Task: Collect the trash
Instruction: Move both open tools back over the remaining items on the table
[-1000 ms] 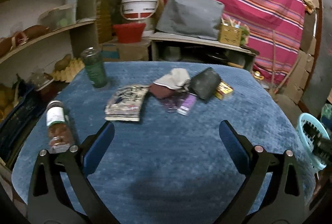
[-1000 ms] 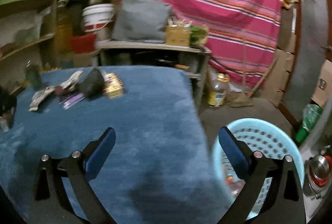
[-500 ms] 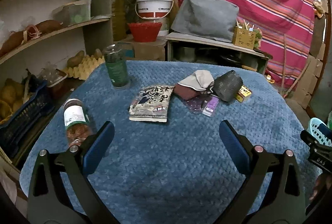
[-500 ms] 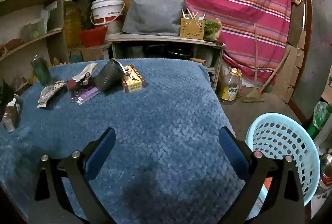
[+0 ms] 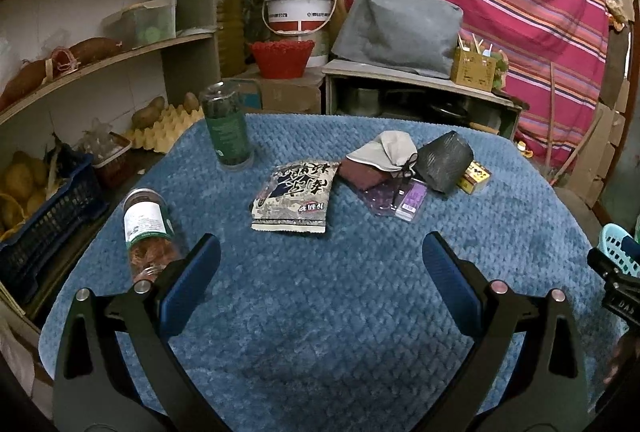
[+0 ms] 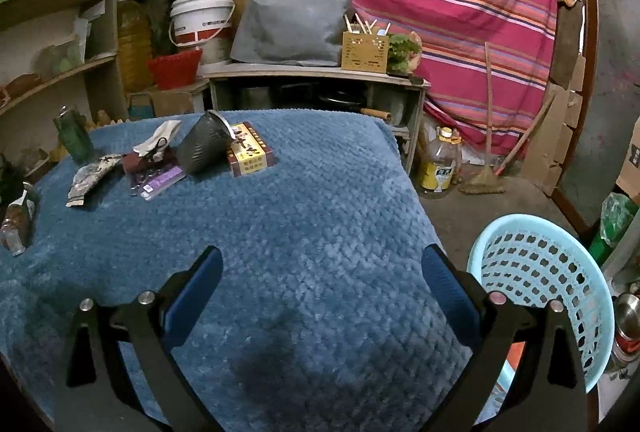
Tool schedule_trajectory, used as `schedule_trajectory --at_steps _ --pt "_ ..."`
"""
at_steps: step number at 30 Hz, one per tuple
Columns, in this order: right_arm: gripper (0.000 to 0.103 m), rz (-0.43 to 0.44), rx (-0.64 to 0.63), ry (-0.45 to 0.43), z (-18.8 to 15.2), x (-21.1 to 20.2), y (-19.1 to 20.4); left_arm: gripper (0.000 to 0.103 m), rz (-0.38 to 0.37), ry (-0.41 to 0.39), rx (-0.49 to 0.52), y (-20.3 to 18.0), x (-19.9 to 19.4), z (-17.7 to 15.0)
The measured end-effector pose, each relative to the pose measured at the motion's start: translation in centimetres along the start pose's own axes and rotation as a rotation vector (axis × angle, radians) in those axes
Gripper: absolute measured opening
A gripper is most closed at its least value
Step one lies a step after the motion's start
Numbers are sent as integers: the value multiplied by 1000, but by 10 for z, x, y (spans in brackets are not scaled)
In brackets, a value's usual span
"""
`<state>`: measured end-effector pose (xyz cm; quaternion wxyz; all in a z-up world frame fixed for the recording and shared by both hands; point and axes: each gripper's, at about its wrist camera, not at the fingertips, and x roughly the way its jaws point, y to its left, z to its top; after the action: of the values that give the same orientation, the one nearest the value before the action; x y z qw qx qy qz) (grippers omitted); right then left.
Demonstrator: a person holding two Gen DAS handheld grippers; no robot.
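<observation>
Only the right wrist view shows the light blue basket whole, at lower right on the floor beside the blue-covered table; something orange shows low through its holes. In the left wrist view, trash sits mid-frame: a printed snack bag, purple packet, black pouch; a jar lies at left. The left gripper and right gripper are both spread wide, empty.

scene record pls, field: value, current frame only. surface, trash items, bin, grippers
surface: blue quilted cloth
upright: green bottle
lying: jar
pile: snack packet, purple packet, black pouch, yellow box
bin: light blue basket, on the floor off the table's right edge
left gripper: open, holding nothing
right gripper: open, holding nothing
</observation>
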<state>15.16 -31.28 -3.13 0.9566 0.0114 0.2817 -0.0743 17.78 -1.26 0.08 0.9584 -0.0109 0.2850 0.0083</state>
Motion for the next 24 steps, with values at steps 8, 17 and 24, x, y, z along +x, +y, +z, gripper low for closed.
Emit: schedule_trajectory --at_steps 8,17,24 --pt "98 -6 31 3 2 5 -12 98 14 14 49 -10 20 -5" --pt "98 -42 45 -6 8 24 -19 97 36 89 86 -20 65 -8" --pt "98 30 101 -14 17 42 -21 97 43 114 56 -4 90 10"
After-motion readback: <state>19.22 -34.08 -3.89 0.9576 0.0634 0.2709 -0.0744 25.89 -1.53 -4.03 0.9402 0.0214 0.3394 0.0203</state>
